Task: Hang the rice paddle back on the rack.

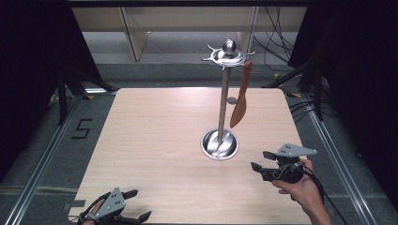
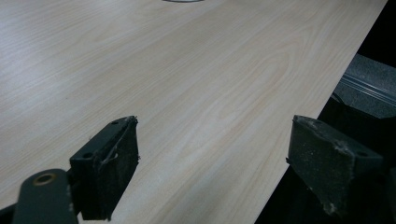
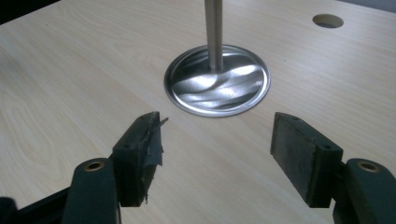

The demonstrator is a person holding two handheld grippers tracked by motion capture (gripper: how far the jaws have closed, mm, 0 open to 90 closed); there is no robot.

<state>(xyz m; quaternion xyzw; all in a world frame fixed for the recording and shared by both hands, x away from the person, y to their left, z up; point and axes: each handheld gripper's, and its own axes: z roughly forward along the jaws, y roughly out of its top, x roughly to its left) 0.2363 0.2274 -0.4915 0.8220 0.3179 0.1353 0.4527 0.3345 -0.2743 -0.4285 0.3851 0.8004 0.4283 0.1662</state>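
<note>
A metal utensil stand rises from a round dished base (image 1: pixel 219 144) in the middle of the table, with a thin pole (image 1: pixel 223 101) and a hooked crown (image 1: pixel 228 54) on top. An orange-brown spatula (image 1: pixel 241 101) hangs from one hook, blade down. My right gripper (image 1: pixel 258 159) is held in a hand to the right of the base, pointing left, open and empty. In the right gripper view its jaws (image 3: pixel 217 135) frame bare wood just short of the base (image 3: pixel 233 88). My left gripper (image 1: pixel 143 203) sits at the table's near left edge, open, with nothing between its jaws (image 2: pixel 212 140).
The light wooden table (image 1: pixel 155 140) has a small round hole (image 1: pixel 232 100) behind the stand. Dark curtains and metal floor rails flank it, and cables lie at the back right. In the left gripper view one jaw hangs past the table's edge (image 2: pixel 299 126).
</note>
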